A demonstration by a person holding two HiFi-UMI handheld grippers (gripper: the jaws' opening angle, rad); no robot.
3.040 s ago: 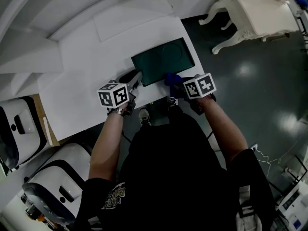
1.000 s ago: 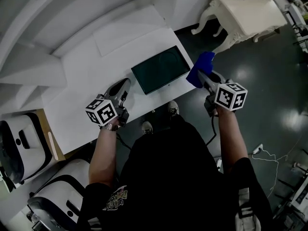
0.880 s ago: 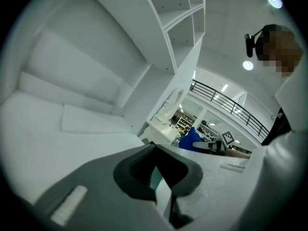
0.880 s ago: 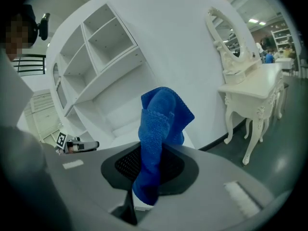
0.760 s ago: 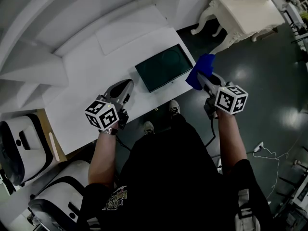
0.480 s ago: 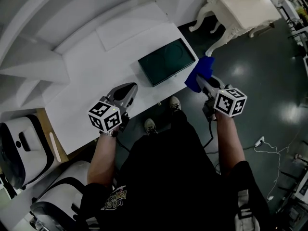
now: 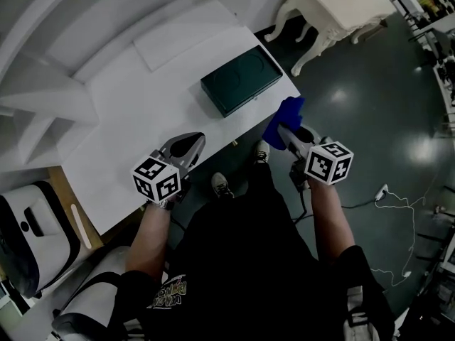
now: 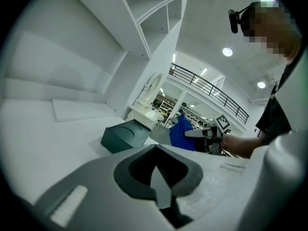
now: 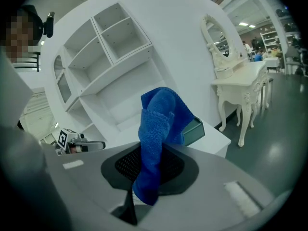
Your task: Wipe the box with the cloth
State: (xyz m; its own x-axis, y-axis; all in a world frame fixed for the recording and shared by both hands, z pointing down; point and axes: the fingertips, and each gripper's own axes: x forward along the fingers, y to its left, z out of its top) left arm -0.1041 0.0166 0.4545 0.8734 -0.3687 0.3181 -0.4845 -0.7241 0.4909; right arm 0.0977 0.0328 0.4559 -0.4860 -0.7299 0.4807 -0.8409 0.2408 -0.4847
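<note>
Pulling back since a second ago, my right gripper is hanging just off the counter edge, clamped on the blue cloth. My left gripper is hovering closed and empty. Lying up-left of the cloth, nearer my right gripper, the box is running lower left to upper right.
</note>
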